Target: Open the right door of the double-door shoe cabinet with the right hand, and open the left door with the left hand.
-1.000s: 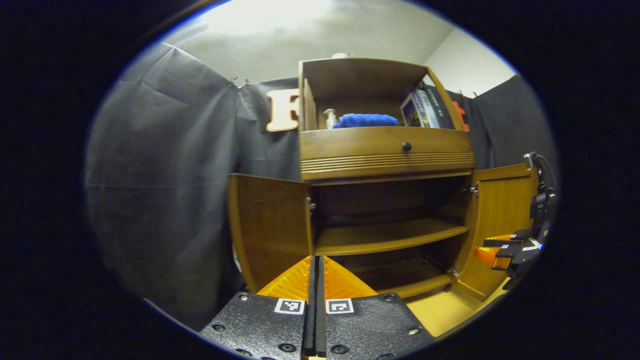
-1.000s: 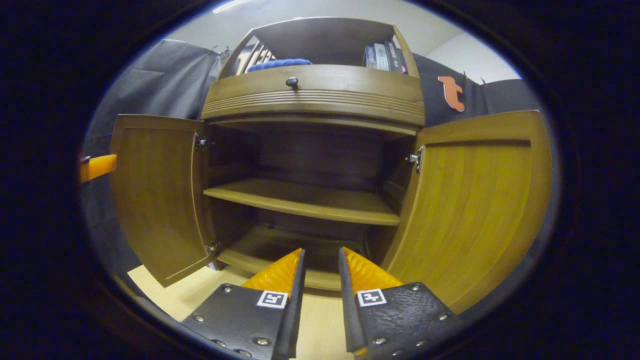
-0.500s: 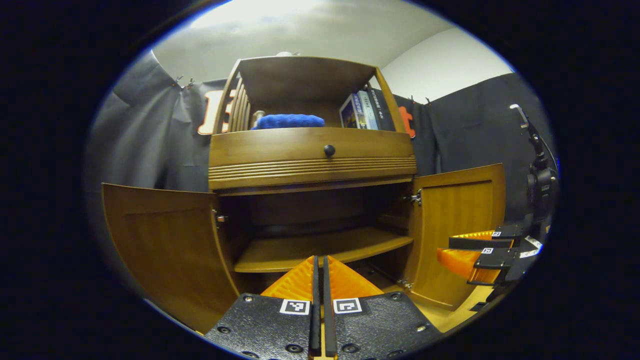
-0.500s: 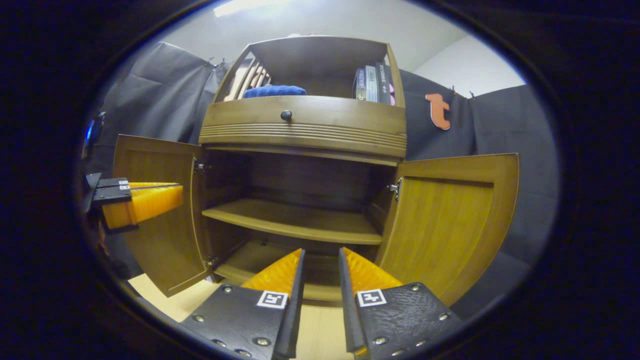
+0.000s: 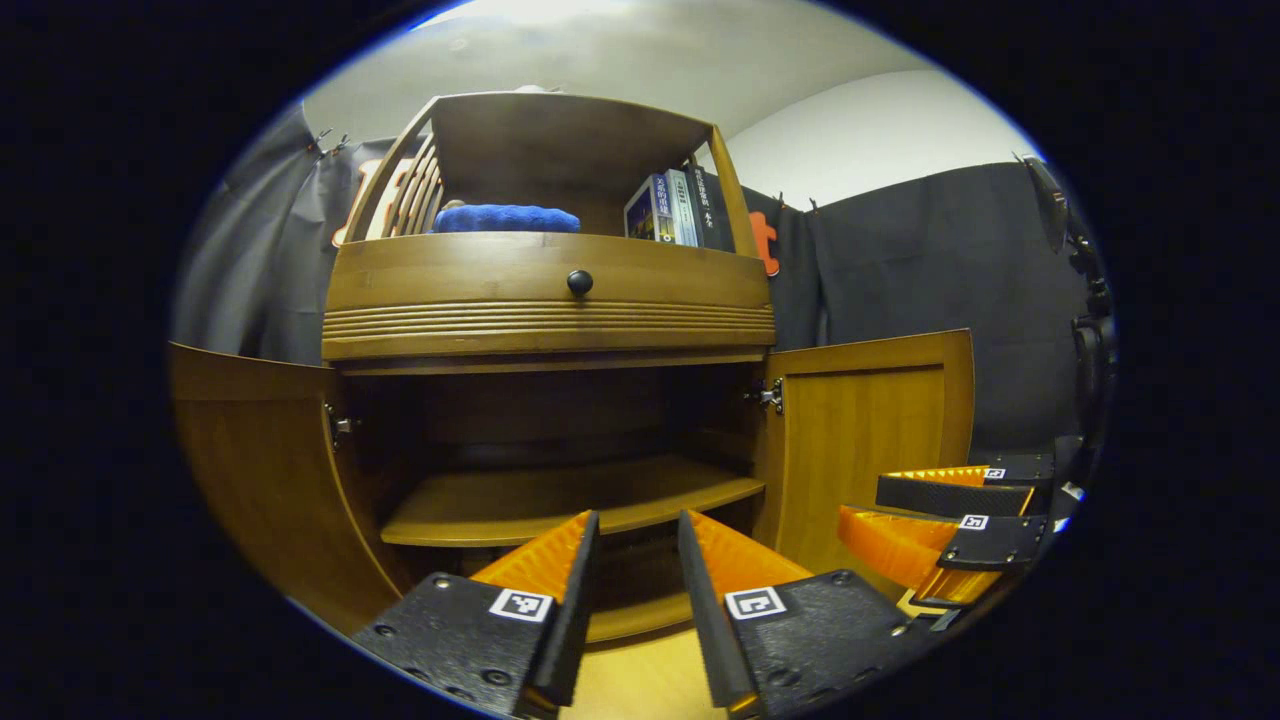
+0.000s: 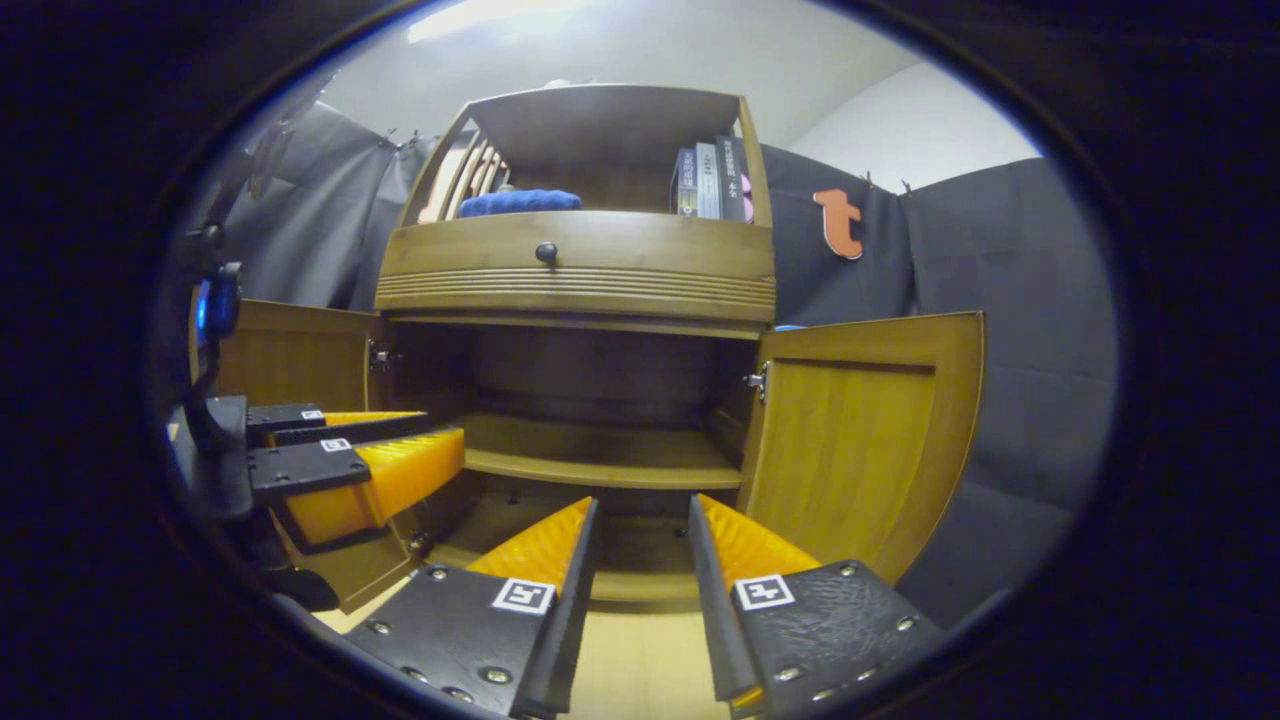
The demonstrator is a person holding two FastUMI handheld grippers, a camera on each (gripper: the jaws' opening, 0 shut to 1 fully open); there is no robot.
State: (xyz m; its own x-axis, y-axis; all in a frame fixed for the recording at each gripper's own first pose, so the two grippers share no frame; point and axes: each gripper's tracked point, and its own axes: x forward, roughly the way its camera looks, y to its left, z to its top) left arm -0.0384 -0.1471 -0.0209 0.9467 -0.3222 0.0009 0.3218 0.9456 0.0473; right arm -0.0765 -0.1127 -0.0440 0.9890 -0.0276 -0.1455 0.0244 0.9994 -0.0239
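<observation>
A staged booth dressed as a home corner. Black cloth hangs clipped as walls around a wooden shoe cabinet, with plain white wall above. The cabinet's open top shelf holds books and a blue cloth; a knobbed drawer sits below. The floor is pale wood.

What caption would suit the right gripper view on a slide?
Shoe cabinet with left door and right door swung open, both grippers open in front.

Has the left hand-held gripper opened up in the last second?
Yes. The left hand-held gripper was shut; its fingers now stand apart below the shelf.
</observation>
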